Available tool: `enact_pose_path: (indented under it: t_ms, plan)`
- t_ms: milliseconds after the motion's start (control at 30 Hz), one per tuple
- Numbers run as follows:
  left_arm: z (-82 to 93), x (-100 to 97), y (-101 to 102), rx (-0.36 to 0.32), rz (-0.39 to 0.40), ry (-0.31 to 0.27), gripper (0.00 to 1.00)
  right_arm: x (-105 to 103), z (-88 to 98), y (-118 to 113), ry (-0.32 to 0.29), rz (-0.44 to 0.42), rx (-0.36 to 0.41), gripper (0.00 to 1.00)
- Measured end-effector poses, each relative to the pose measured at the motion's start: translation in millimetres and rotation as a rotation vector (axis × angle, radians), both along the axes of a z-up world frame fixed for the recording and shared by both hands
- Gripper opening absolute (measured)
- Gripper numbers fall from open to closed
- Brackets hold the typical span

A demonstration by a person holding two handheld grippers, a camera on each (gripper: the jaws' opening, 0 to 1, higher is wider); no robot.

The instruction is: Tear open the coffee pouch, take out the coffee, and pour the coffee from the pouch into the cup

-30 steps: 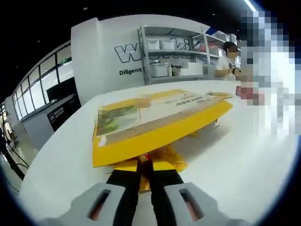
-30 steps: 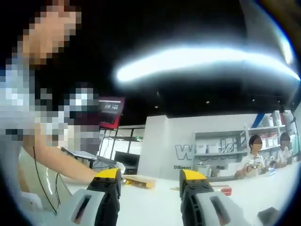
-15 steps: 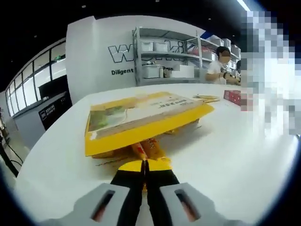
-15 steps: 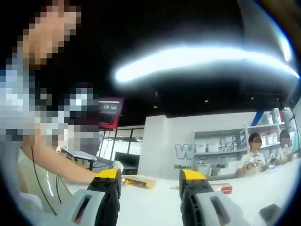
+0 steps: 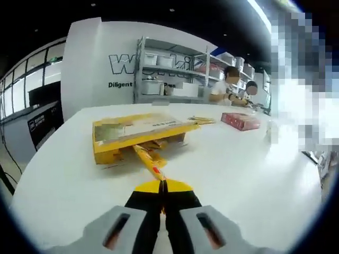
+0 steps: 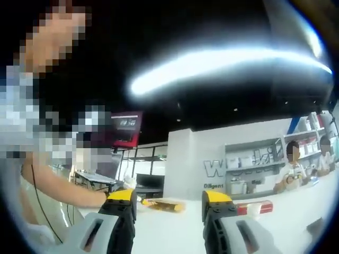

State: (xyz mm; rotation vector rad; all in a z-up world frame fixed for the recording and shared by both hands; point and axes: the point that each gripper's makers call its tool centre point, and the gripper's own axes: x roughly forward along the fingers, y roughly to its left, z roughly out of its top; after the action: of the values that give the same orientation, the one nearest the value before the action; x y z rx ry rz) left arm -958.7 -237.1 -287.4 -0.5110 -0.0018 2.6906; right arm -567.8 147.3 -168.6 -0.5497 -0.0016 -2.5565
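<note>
right now my left gripper (image 5: 162,186) pinches a coffee pouch (image 5: 150,163) on the counter (image 5: 238,164).
my left jaws are pressed together on the near end of the yellow stick pouch, whose far end lies at the open yellow box (image 5: 136,132); a red box (image 5: 239,120) sits well apart. my right gripper (image 6: 168,203) hangs above the counter, jaws spread, holding nothing, and a small white cup (image 6: 253,210) stands beyond them.

the left gripper (image 5: 162,186) has drawn the coffee pouch (image 5: 151,163) from under the yellow box (image 5: 139,132).
</note>
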Motion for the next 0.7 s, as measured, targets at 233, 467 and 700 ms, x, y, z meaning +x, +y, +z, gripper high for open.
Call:
enact_pose_path:
  t_ms: [233, 467, 700]
  plan:
    - [5.5, 43.4, 6, 0.074, -0.044, 0.043, 0.03, -3, -4.2, -18, -0.007, 0.038, -0.001, 0.50]
    - [47.3, 95.2, 37, 0.159, -0.152, 0.156, 0.03, -9, -8.8, -35, -0.024, 0.071, 0.015, 0.50]
    - [75.6, 160.1, 80, 0.217, -0.281, 0.279, 0.03, -18, -7.3, -59, -0.024, 0.123, 0.041, 0.50]
